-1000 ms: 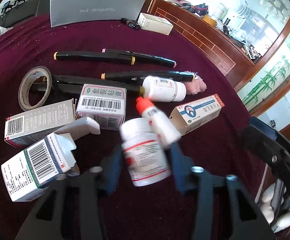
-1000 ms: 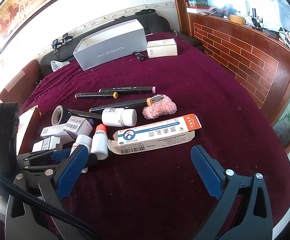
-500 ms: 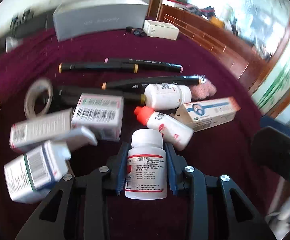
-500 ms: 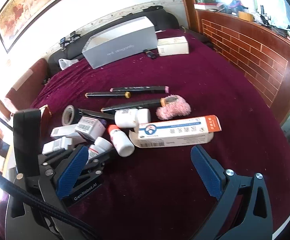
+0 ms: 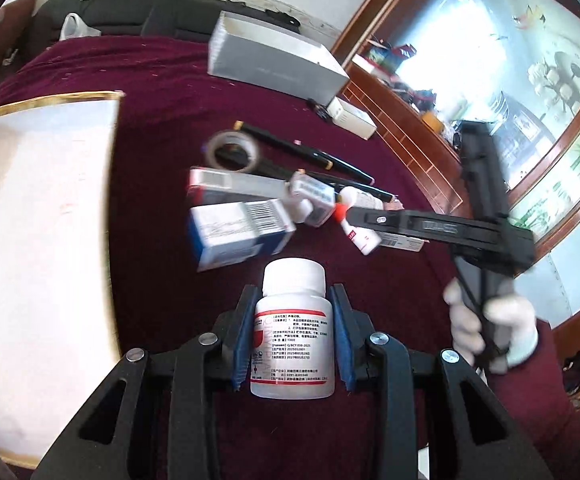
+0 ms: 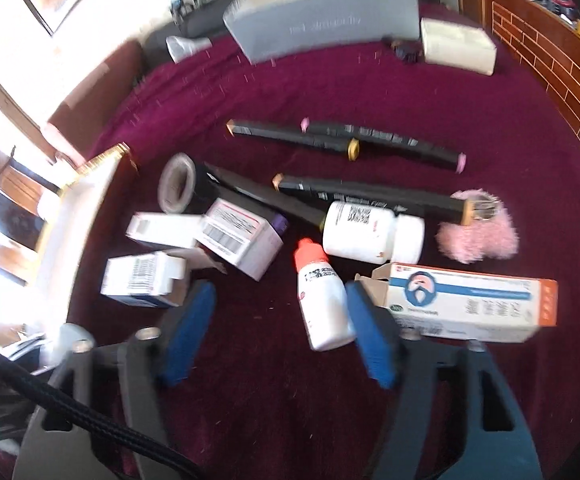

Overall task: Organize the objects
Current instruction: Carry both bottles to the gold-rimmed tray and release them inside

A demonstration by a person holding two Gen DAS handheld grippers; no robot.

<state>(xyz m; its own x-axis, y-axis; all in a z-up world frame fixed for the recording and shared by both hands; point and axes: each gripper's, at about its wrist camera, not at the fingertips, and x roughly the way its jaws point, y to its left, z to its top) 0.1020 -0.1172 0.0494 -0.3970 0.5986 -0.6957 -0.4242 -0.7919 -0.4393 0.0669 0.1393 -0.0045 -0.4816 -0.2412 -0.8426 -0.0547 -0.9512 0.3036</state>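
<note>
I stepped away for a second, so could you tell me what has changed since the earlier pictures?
The left gripper closed on the white pill bottle and swung it toward the gold-rimmed white tray. The right gripper, open, moved in beside the red-capped dropper bottle. The markers and boxes stayed put.

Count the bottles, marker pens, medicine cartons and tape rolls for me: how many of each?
Bottles: 3, one held in the left tongs
Marker pens: 4
Medicine cartons: 4
Tape rolls: 1
Total: 12
</note>
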